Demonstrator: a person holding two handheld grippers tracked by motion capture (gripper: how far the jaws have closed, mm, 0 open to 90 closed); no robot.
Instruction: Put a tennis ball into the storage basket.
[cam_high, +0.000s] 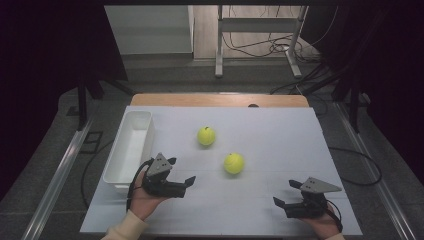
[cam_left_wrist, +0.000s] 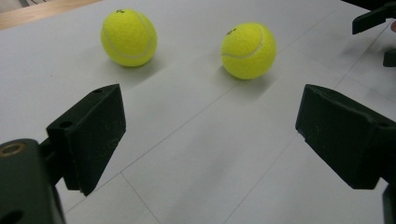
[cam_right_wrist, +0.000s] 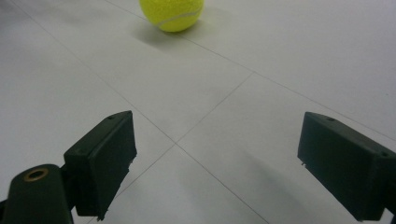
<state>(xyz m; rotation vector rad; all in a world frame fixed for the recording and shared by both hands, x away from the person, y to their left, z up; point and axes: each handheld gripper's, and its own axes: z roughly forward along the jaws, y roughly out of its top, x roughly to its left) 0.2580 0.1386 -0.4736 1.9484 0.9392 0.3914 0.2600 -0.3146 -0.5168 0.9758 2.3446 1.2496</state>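
Note:
Two yellow tennis balls lie on the white table sheet (cam_high: 280, 140): one farther back (cam_high: 206, 135) (cam_left_wrist: 128, 37), one nearer (cam_high: 234, 163) (cam_left_wrist: 248, 50). My left gripper (cam_high: 189, 185) (cam_left_wrist: 210, 130) is held low at the front left, pointing right toward the balls, open and holding nothing. At the front right, my right gripper (cam_high: 286, 193) (cam_right_wrist: 215, 158) points left, also open with bare sheet between its jaws. One ball (cam_right_wrist: 173, 14) sits ahead at the top of the right gripper view; I cannot tell which. Both balls are well clear of both grippers.
A white rectangular bin (cam_high: 127, 150) stands along the sheet's left edge, just beyond my left hand. A strip of wooden tabletop (cam_high: 220, 100) shows at the back. Cables and a metal stand (cam_high: 260, 45) are on the floor behind the table.

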